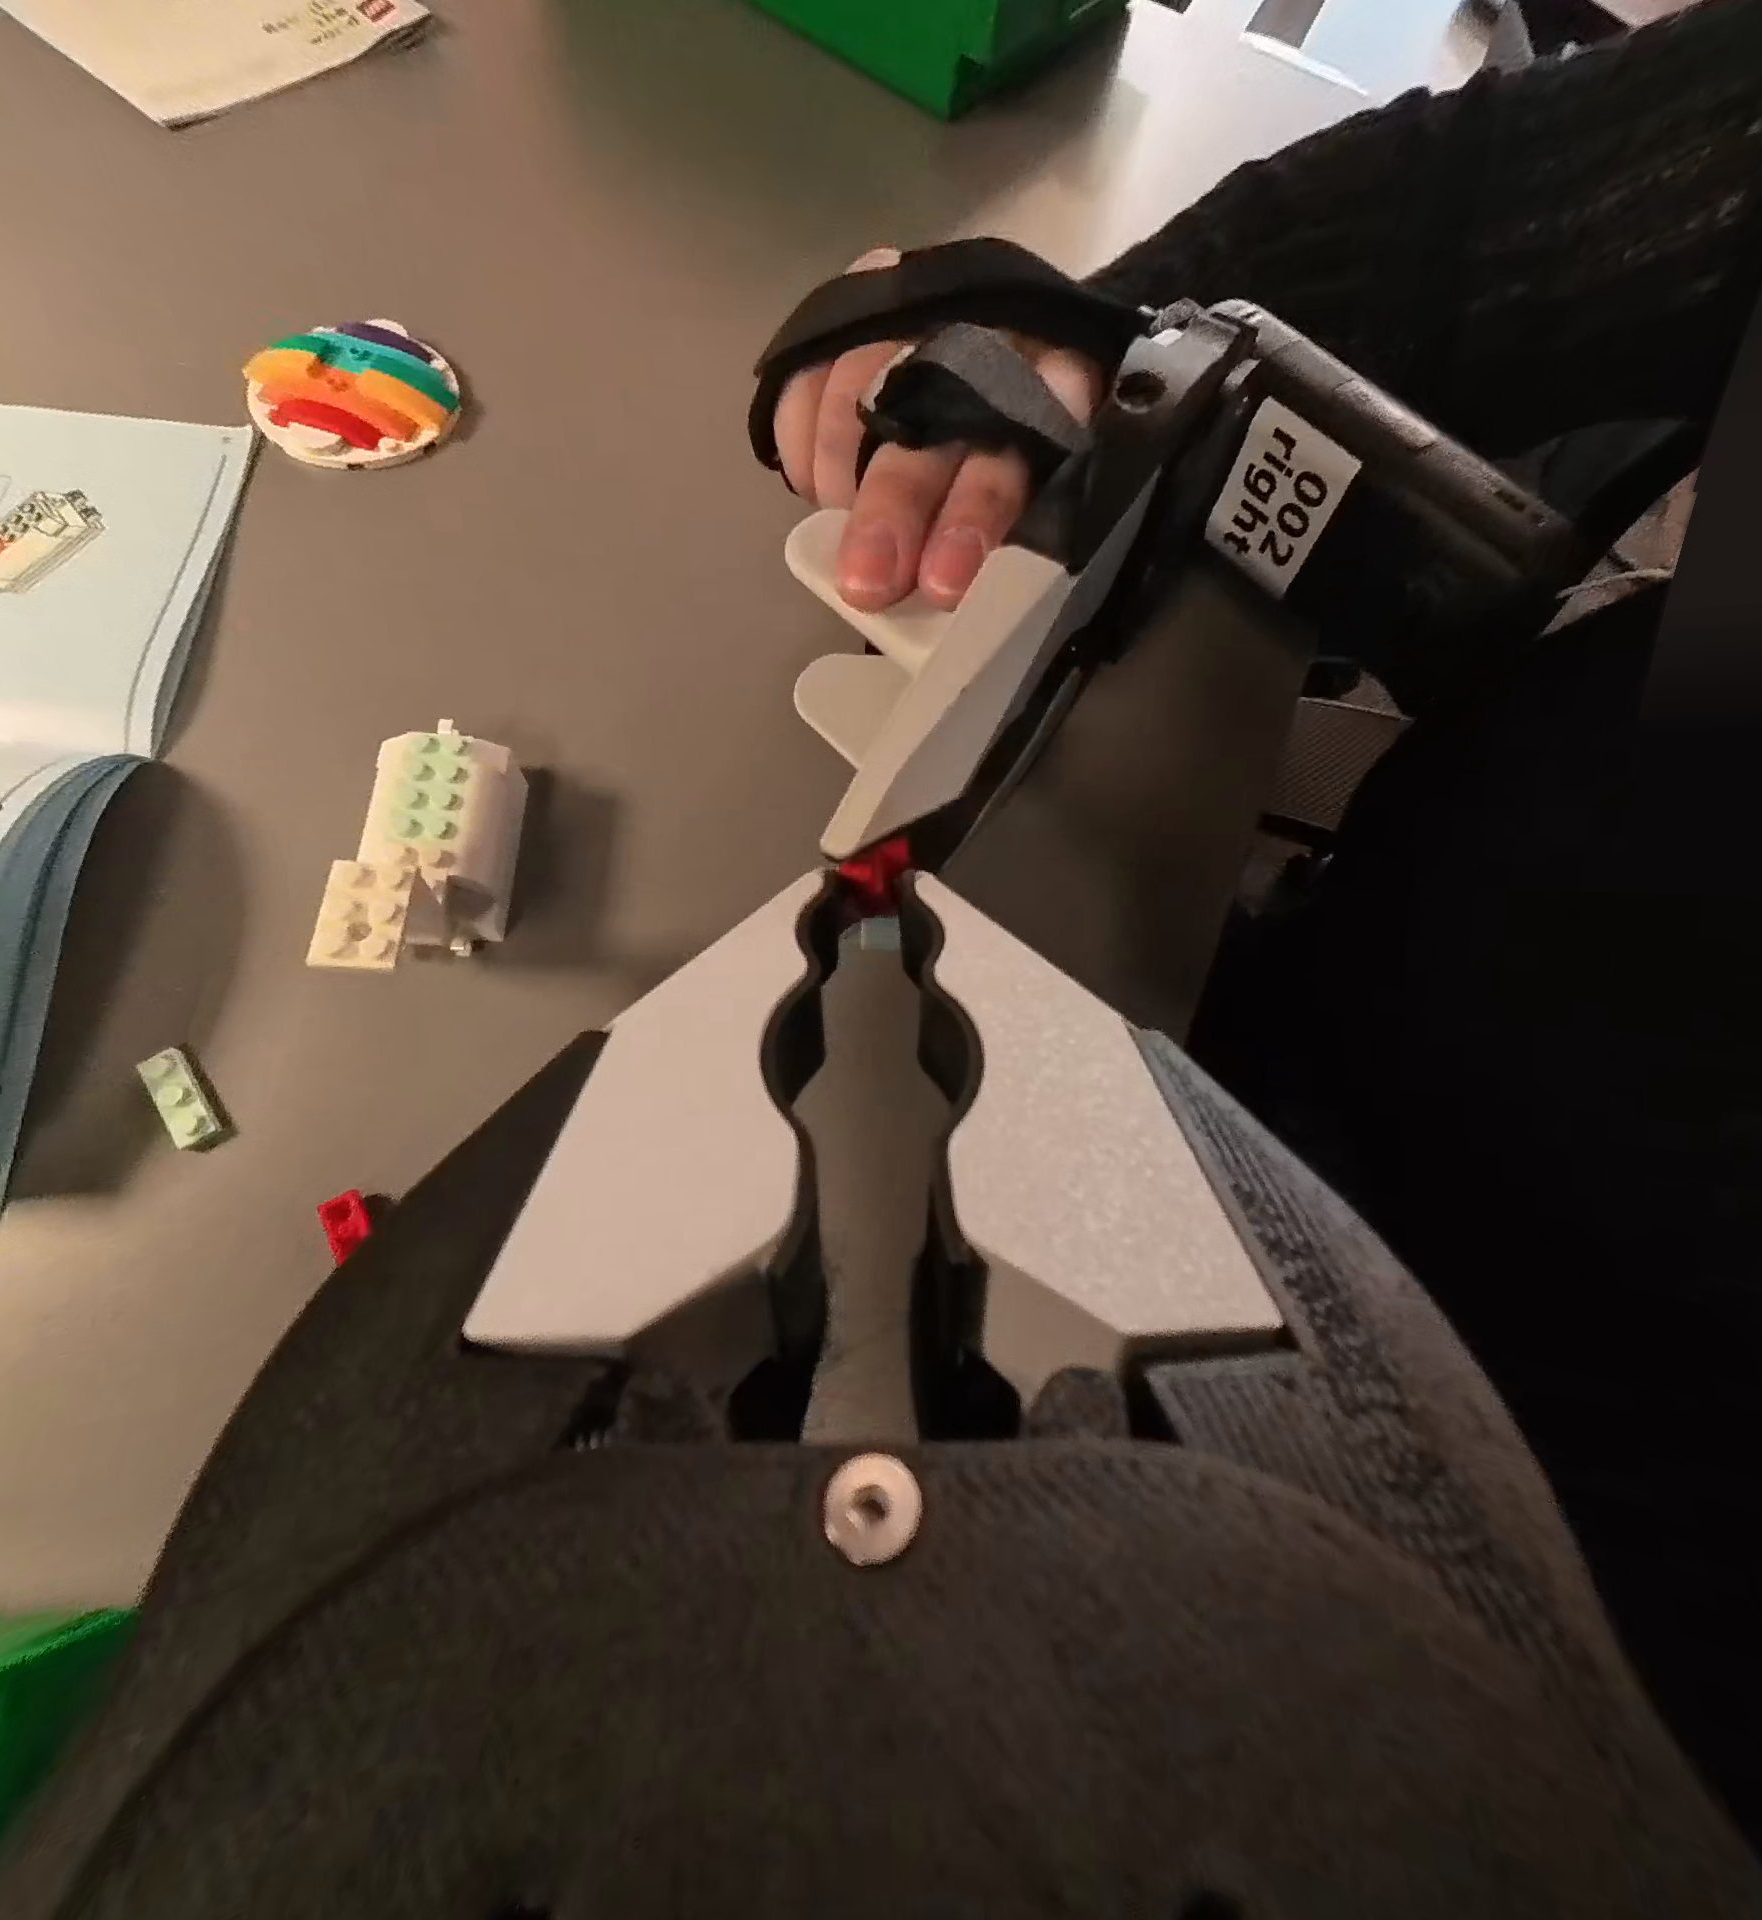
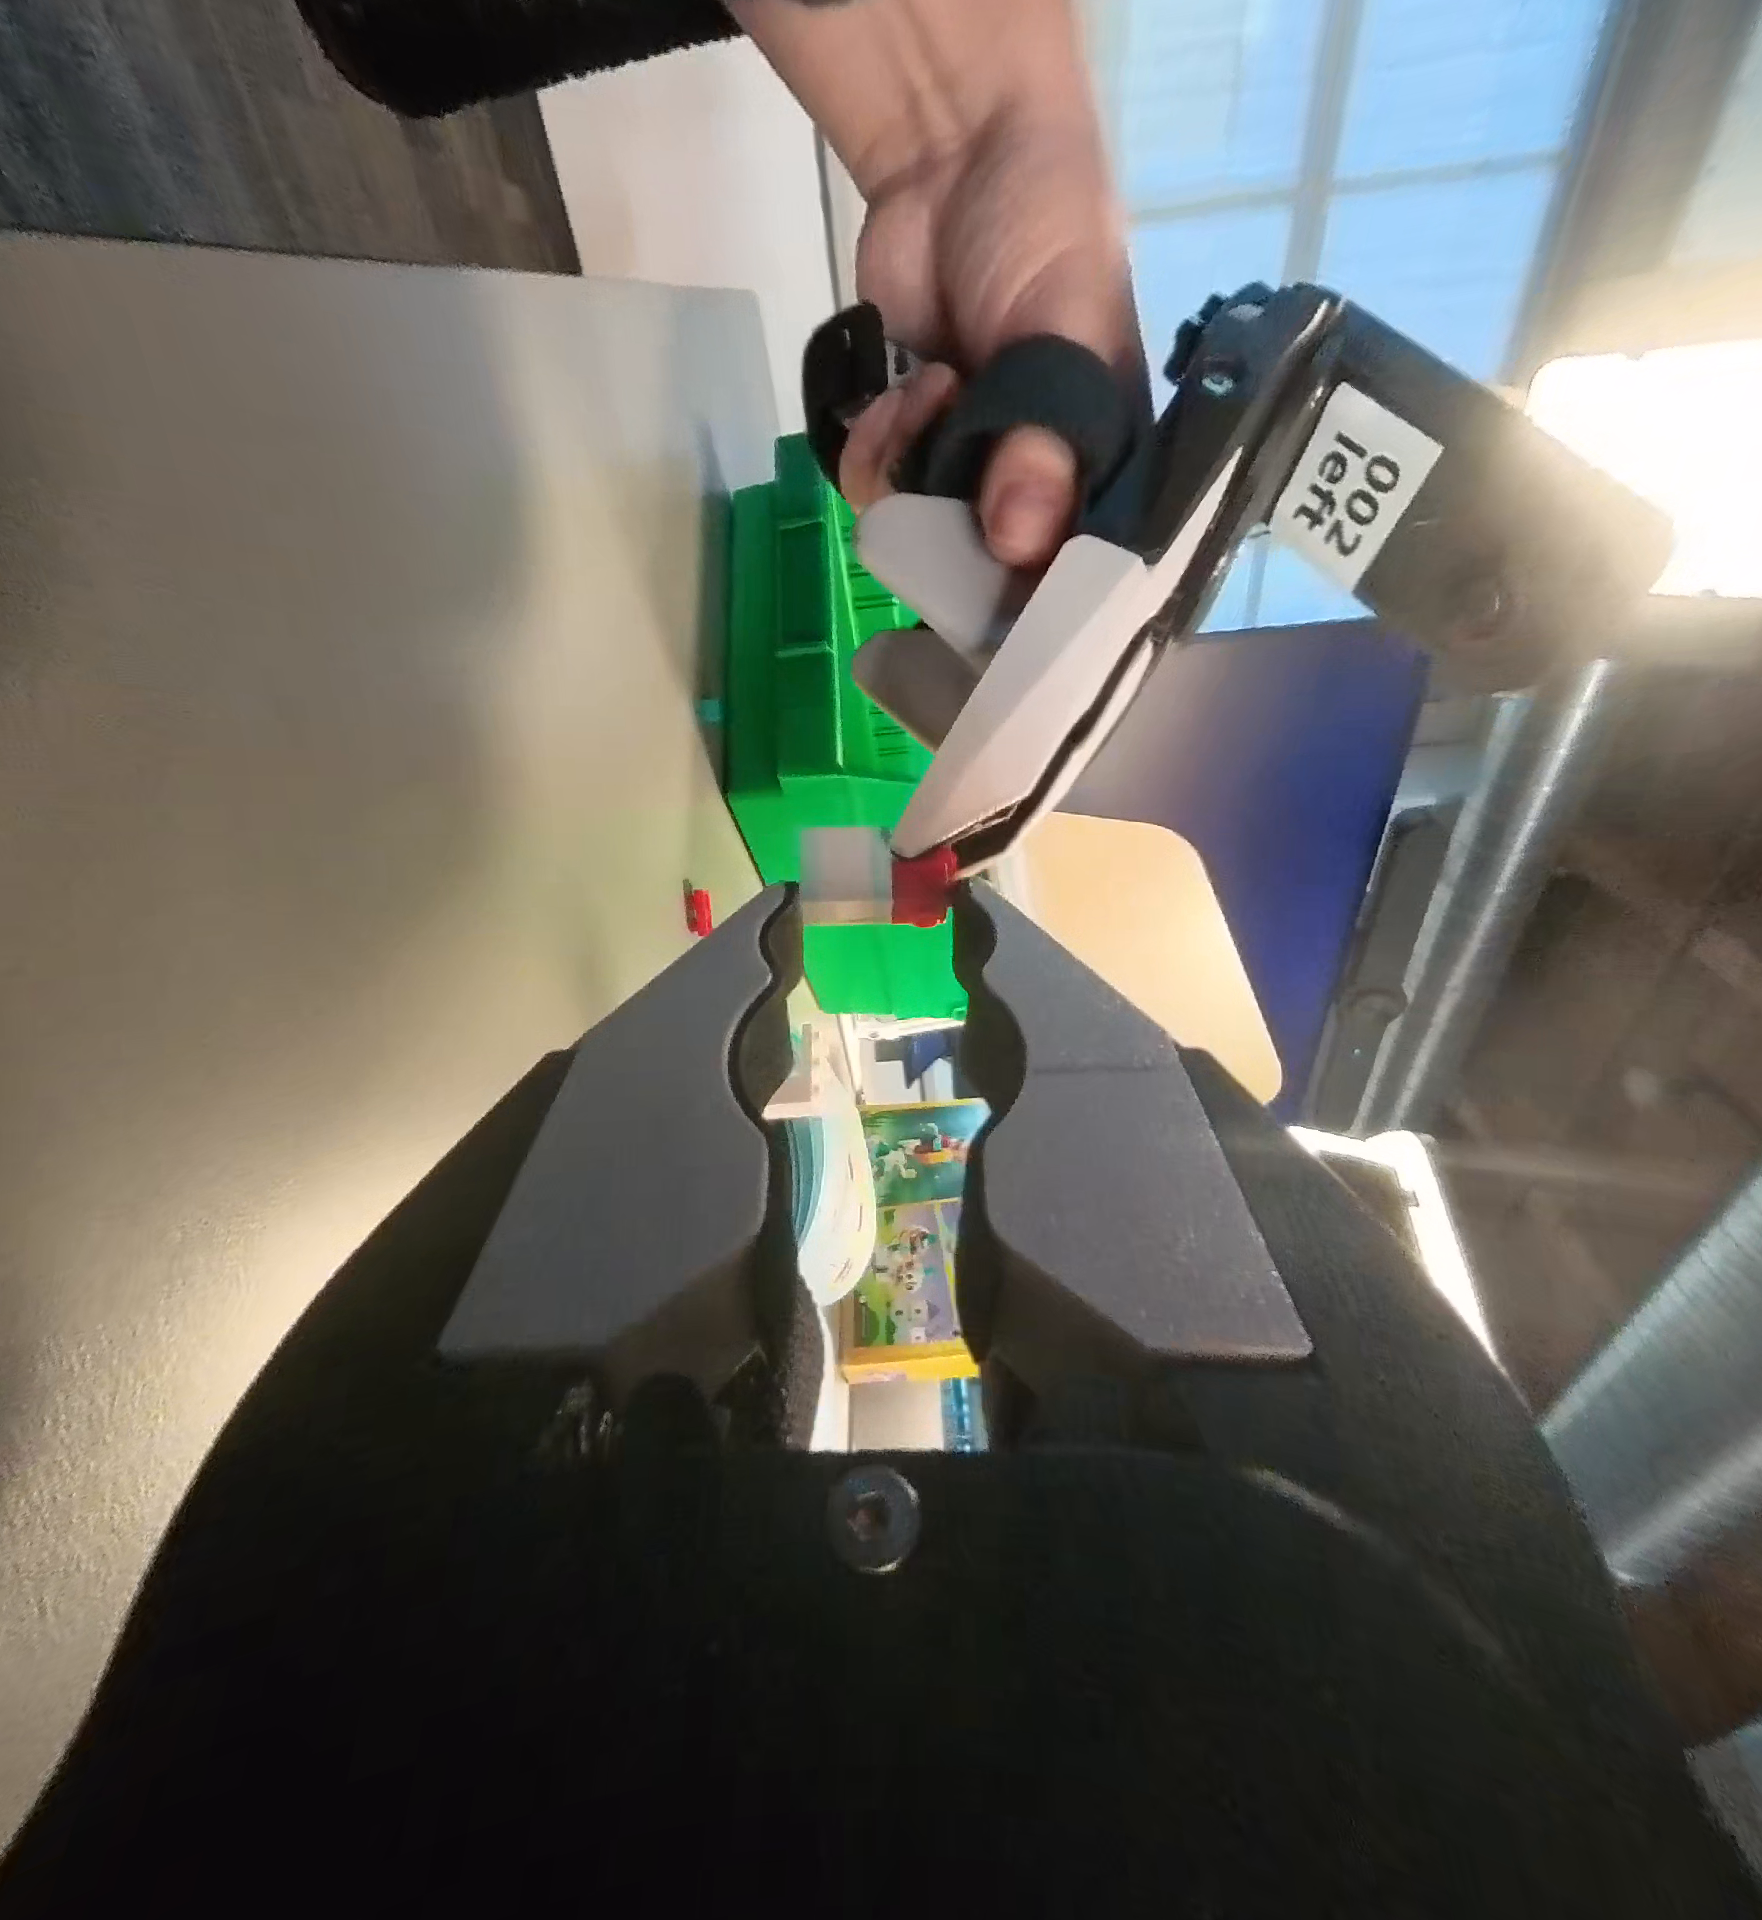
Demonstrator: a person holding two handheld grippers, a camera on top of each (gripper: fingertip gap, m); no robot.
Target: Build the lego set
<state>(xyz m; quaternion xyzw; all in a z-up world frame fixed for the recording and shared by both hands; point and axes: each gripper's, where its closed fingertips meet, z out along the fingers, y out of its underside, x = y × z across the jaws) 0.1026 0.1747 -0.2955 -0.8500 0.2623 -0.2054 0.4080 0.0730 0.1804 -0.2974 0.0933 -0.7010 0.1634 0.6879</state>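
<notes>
Lego pieces: a small red plastic brick point(image 1: 869, 871) joined to a pale grey brick point(image 1: 872, 933) sits held in the air between both tools, above the grey table point(image 1: 565, 312).
Left wrist view: the left gripper point(image 1: 866, 894) has its white fingers pressed together on the pale grey brick; the right gripper point(image 1: 882, 831) meets the red brick from above, tip to tip.
Loose parts: a white and mint brick assembly point(image 1: 425, 847), a mint brick point(image 1: 183, 1096), a spare red piece point(image 1: 345, 1224) and a round rainbow build point(image 1: 355, 395) lie well apart on the table beside the open instruction booklet point(image 1: 66, 582).
Right wrist view: the right gripper point(image 2: 872, 914) looks only loosely closed around the two bricks; whether it truly grips them I cannot tell. The left gripper point(image 2: 944, 847) pinches at the red brick point(image 2: 922, 891), in front of the green box point(image 2: 835, 727).
Hand pose: the left hand point(image 2: 970, 343) angles its tool steeply down.
Advice: likely a press-fit; keep studs aligned and squeeze straight, without twisting.
</notes>
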